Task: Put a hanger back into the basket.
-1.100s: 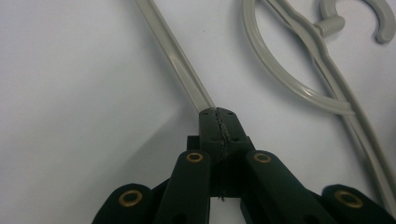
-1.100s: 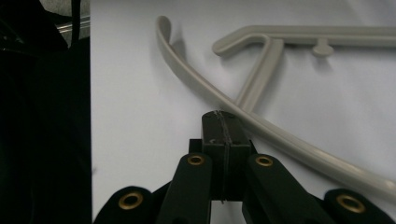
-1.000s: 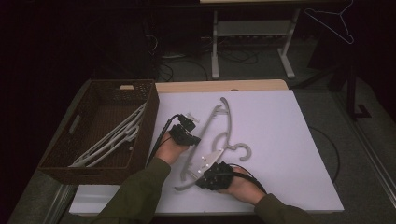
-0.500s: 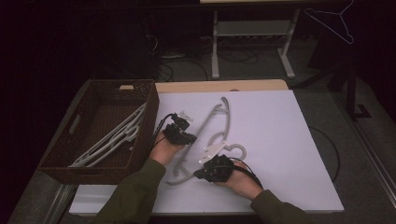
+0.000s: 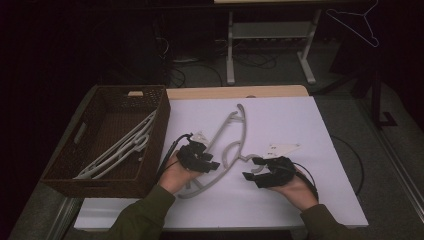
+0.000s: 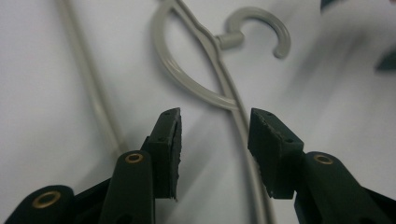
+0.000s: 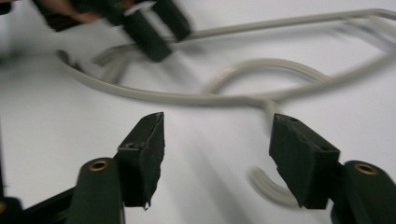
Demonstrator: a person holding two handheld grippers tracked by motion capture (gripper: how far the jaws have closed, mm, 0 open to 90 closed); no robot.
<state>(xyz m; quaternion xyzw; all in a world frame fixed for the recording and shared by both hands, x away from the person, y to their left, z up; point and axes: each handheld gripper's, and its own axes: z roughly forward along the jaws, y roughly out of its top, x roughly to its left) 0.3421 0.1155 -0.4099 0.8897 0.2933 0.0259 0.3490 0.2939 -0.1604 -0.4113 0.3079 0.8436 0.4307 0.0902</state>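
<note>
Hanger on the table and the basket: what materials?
Hanger: looks like moulded plastic, matte pale grey, one smooth piece with its hook. Basket: seems woven wicker or rattan-look, dark brown; the weave texture shows on its walls. Real or synthetic fibre, can't tell.

Hanger (image 5: 220,150) lower arm: partly hidden beneath the left gripper (image 5: 199,159).
Hanger hook tip: blurred beside the right gripper (image 7: 217,135).

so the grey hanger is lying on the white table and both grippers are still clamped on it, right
Not quite. The grey hanger does lie on the white table, but neither gripper clamps it. The left gripper and right gripper have just been opening, pads clear of the hanger, as each gripper view shows.
</note>
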